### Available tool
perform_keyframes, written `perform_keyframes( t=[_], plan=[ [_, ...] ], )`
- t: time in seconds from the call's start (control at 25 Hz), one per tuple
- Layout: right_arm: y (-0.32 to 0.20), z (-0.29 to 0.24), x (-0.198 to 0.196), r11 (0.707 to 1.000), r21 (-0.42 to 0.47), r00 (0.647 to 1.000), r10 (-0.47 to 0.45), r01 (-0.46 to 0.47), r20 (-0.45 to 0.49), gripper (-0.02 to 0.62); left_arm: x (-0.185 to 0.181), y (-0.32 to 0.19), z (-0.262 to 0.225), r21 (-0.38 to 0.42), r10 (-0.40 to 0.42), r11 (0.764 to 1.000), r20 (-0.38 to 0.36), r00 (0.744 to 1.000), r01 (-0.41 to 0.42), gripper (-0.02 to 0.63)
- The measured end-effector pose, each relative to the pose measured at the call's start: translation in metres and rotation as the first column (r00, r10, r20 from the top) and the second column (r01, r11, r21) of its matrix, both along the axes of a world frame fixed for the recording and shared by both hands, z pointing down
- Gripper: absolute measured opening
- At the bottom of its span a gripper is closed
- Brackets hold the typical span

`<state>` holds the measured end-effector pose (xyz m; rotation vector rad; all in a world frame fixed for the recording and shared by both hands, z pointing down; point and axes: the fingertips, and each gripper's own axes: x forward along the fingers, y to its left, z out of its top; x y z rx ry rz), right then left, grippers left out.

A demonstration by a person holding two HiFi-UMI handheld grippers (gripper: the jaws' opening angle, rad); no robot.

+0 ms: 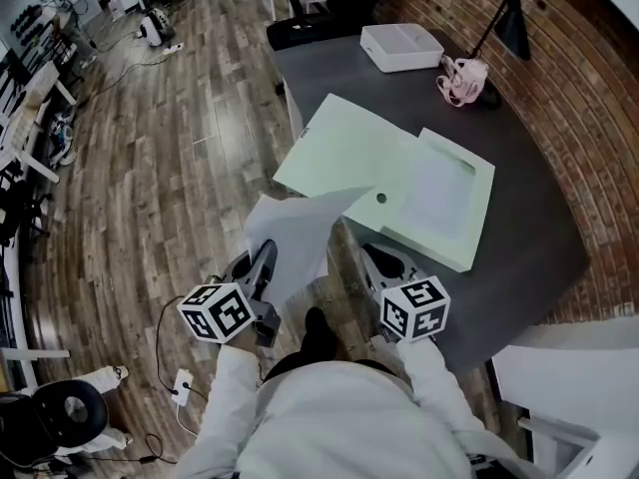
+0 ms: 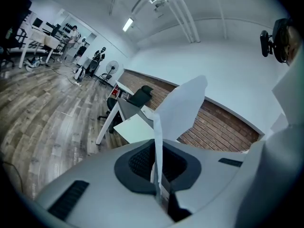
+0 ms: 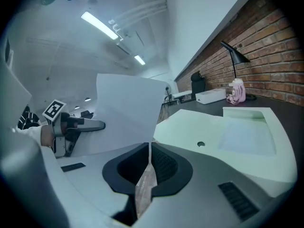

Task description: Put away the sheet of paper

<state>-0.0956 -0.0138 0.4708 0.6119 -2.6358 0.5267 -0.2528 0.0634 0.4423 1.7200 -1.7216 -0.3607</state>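
Note:
A white sheet of paper (image 1: 295, 233) hangs in the air off the near left corner of the dark table (image 1: 529, 257). Both grippers hold it by its near edge. My left gripper (image 1: 264, 259) is shut on the sheet's left part, and the paper (image 2: 183, 108) runs edge-on out of its jaws (image 2: 156, 172). My right gripper (image 1: 384, 262) is shut on the right corner, where the sheet (image 3: 126, 113) rises from its jaws (image 3: 149, 160). An open pale green file box (image 1: 444, 203) lies on the table, its lid (image 1: 344, 148) folded out to the left. The box (image 3: 247, 134) lies just ahead of the right gripper.
A white tray (image 1: 401, 46), a pink bundle (image 1: 462, 78) and a black desk lamp (image 1: 512, 18) stand at the table's far end by the brick wall (image 1: 589, 88). Wooden floor (image 1: 150, 168) lies to the left. A white table (image 1: 569, 367) is at the near right.

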Motion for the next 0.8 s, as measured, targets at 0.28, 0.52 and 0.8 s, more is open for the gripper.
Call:
perform_keyframes(
  t=[0.28,0.52,0.8],
  plan=[
    [-0.045,-0.005,0.004,0.989,0.026,0.989,0.145,-0.144,-0.027,0.028,-0.019,-0.051,-0.001,0.023,0.110,0.994,-0.010,0.994,-0.110,0.017],
    [-0.073,-0.009,0.026,0.963,0.049,0.963,0.267,-0.265,-0.044,0.028,-0.013,-0.090,-0.005,0.041,0.225,0.974,-0.006,0.974,-0.225,0.017],
    [-0.097,-0.016,0.064,0.919,0.065,0.918,0.393,-0.389,-0.055,0.028,0.006,-0.135,-0.014,0.061,0.332,0.942,0.002,0.943,-0.331,0.017]
  ],
)
